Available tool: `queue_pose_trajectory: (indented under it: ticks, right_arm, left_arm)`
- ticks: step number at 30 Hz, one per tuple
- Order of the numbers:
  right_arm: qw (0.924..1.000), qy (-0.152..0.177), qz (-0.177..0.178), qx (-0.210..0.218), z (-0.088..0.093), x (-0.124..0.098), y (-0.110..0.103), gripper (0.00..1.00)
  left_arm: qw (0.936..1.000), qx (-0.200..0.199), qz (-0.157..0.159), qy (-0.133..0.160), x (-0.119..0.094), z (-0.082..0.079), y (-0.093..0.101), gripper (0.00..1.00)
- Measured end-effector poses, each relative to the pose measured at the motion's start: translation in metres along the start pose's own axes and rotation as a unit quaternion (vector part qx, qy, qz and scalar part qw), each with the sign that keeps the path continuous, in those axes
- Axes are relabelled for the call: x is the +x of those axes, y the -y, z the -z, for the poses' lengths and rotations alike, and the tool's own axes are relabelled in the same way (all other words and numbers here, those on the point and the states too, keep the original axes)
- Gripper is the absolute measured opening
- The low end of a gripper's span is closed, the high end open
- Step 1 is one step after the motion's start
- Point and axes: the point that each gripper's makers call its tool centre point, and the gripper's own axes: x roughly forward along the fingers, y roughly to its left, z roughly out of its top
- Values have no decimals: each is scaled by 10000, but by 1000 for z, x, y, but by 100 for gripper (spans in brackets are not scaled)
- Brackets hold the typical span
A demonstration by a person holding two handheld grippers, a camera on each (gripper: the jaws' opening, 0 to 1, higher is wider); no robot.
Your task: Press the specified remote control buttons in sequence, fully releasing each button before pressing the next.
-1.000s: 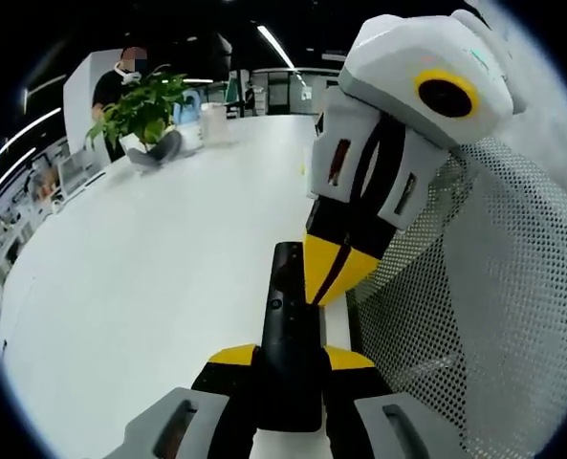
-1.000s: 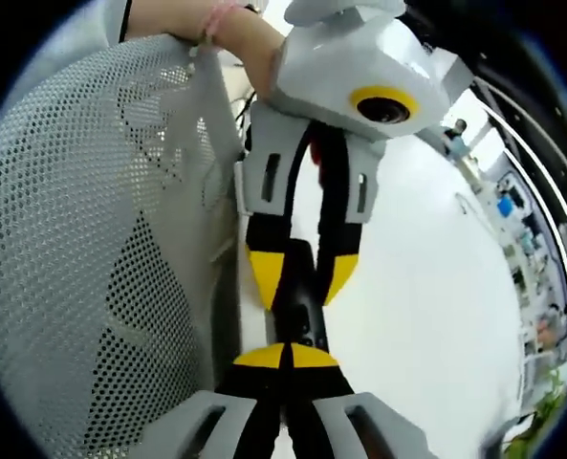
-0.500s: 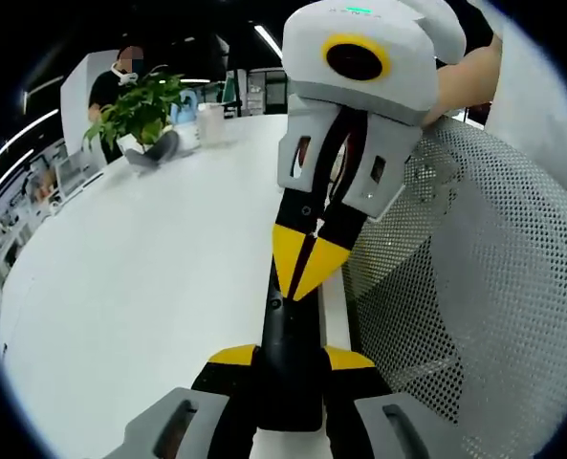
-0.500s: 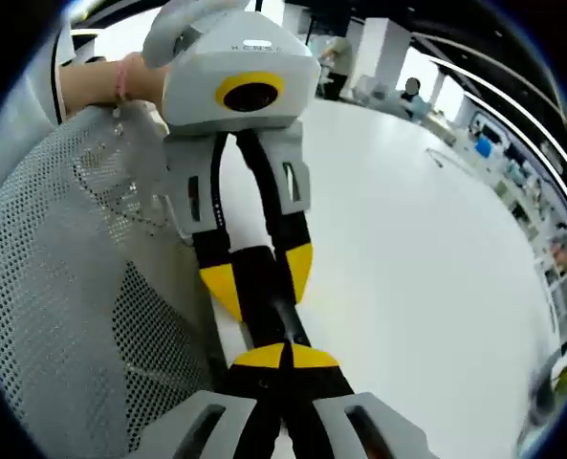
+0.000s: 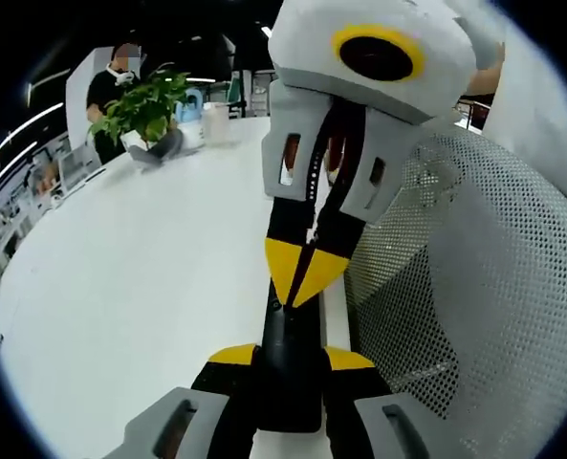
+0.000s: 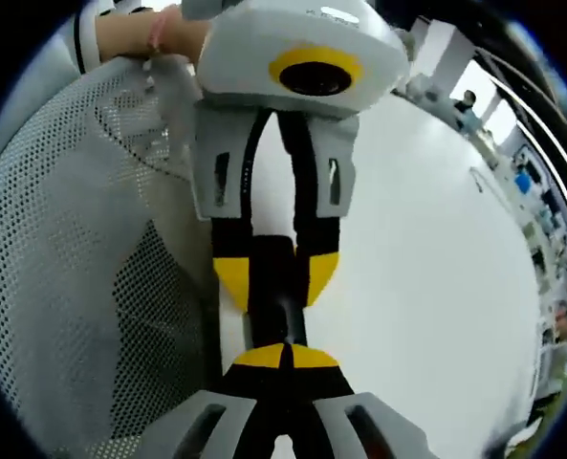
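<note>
A black remote control [image 5: 288, 378] lies lengthwise between my left gripper's [image 5: 290, 357] yellow-tipped jaws, which are shut on its sides. In the left gripper view my right gripper [image 5: 297, 279] comes down from above, its yellow tips shut together and resting on the remote's upper face near the far end. In the right gripper view my right gripper [image 6: 283, 356] is shut at the bottom, its tips against the remote [image 6: 275, 316]. Opposite it, the left gripper [image 6: 275, 279] clamps the remote from above.
A white table [image 5: 140, 277] stretches away to the left. A grey mesh chair back [image 5: 455, 296] stands close on the right, also seen as mesh [image 6: 73, 287]. A potted plant [image 5: 144, 110] and a person [image 5: 111, 81] are at the far end. A hand [image 6: 135, 29] holds the left gripper.
The right gripper has swung from the right side to stand over the remote and come nearer the left camera. Its shut tips moved slightly left along the remote. The left grip is unchanged.
</note>
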Motion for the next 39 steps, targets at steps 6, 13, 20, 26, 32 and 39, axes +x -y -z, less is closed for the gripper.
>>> queue_pose_trajectory:
  ticks: [6,13,20,26,32,39]
  right_arm:
    - [9992,-275,297,-50,1,2,0,0]
    - [9955,-42,456,834,2,0,4,0]
    - [9956,556,59,748,5,-3,3,0]
    - [9938,532,-82,976,1,-1,6,0]
    - [9900,490,-122,1315,1,0,8,0]
    - [9875,365,-117,1529,1,1,10,0]
  left_arm:
    - [10000,-66,10,19,0,0,0,25]
    - [10000,-78,1,30,0,-1,-1,25]
    - [9999,-123,4,60,0,-1,-1,25]
    - [9999,-128,-8,74,0,-1,-1,25]
    - [9999,-150,7,68,0,0,-1,25]
    - [9998,-183,9,79,0,0,-1,25]
